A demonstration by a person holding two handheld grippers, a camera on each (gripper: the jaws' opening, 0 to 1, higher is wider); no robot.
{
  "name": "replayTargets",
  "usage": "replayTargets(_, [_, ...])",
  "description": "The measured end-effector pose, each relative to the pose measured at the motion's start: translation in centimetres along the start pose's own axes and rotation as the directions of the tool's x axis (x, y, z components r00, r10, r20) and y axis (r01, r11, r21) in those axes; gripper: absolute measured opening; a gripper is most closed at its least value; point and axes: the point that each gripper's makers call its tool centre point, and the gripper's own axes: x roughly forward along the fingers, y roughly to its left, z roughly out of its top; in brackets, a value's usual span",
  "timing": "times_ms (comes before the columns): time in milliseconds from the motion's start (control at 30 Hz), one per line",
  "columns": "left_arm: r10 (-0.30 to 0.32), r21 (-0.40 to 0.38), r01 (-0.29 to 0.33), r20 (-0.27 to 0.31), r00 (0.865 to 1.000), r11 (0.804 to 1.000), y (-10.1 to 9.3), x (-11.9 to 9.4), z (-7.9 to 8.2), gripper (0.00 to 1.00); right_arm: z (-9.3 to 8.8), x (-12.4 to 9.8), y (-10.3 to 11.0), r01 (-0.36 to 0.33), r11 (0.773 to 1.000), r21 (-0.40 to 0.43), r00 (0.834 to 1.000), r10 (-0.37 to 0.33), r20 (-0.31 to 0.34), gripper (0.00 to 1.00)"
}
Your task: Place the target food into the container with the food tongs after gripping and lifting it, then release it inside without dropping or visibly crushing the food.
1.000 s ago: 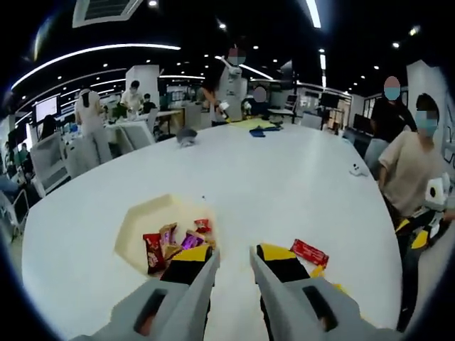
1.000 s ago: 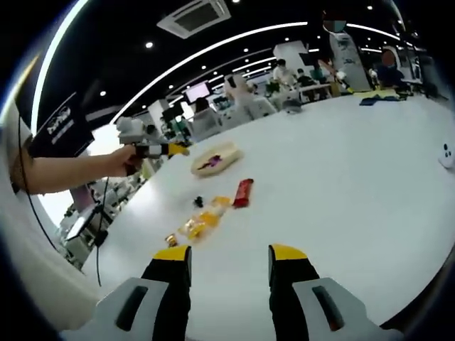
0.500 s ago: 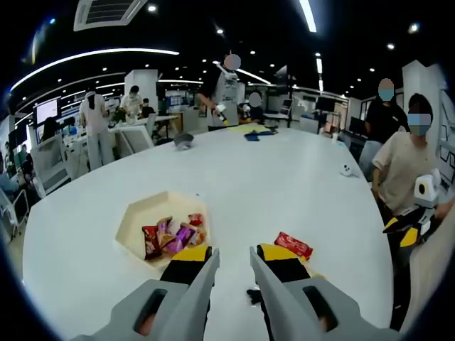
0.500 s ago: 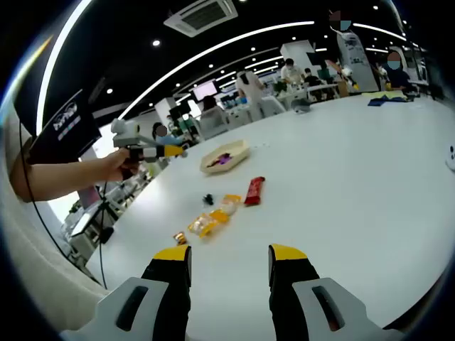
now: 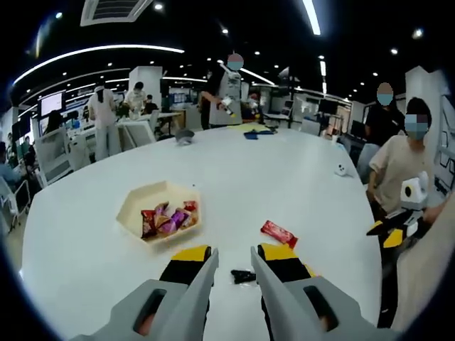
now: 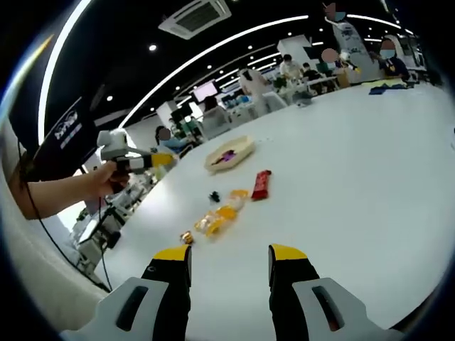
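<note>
Both claws have drawn back from the tray (image 5: 135,212), so more of the white bench (image 5: 284,177) shows around it. Left claw (image 5: 232,257) hangs open and empty above the bench, the tray of wrapped snacks (image 5: 168,218) beyond its left jaw, a red bar (image 5: 278,232) beyond its right. Right claw (image 6: 231,257) is likewise open and empty, facing yellow packets (image 6: 219,218) short of the tray, likely sizing up a pick.
</note>
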Motion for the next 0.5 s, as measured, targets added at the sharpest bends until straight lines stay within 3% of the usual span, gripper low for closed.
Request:
replayTargets(300, [0.003, -0.013, -0.003, 0.014, 1.0, 1.0, -1.7, -1.9, -0.9, 0.25, -0.3, 2.1, 2.6, -0.085, 0.995, -0.046, 0.995, 0.083, -0.054, 0.44])
replayTargets(500, [0.015, -0.027, -0.014, 0.041, 0.999, 1.0, -2.3, -3.3, -1.2, 0.25, -0.5, 2.4, 2.8, -0.104, 0.993, -0.054, 0.993, 0.1, -0.067, 0.44])
